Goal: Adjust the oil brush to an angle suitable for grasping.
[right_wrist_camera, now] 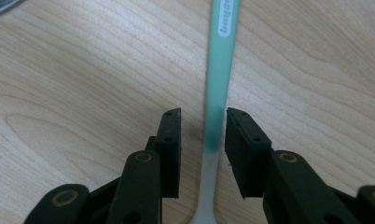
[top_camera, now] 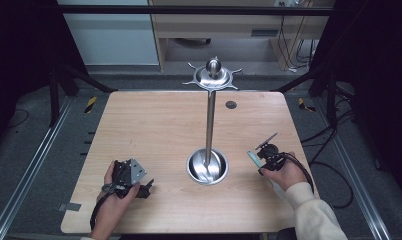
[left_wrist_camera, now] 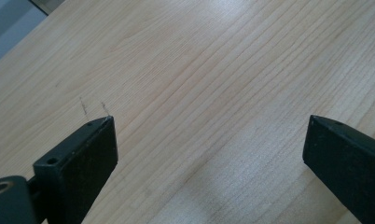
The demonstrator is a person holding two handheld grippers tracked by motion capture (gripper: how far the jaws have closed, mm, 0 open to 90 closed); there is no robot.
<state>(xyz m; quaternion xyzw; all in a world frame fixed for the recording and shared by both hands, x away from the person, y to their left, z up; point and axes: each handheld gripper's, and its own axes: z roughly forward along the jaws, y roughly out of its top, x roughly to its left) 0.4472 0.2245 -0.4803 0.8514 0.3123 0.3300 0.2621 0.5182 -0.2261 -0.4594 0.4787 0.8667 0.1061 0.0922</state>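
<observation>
Straddling the green toothbrush [right_wrist_camera: 218,93] lying on the table [top_camera: 154,130] near its right edge, the right claw [right_wrist_camera: 203,135] stands slightly parted, not yet pinching; closing squarely on the handle seems best. The left claw [left_wrist_camera: 209,149] gapes wide over bare wood. The high view adds a steel stand [top_camera: 209,115] mid-table.

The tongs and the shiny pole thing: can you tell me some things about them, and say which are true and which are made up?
1. The left tongs are wide open over bare wood. True.
2. The right tongs have a red spoon between them. False: it is a teal-and-white stick-like handle, lying on the table.
3. The metal stand rises from a round bowl-shaped base. True.
4. Cups hang from the stand's top. False: its prongs are bare.
5. The right tongs squeeze the handle tight. False: gaps show on both sides.
</observation>
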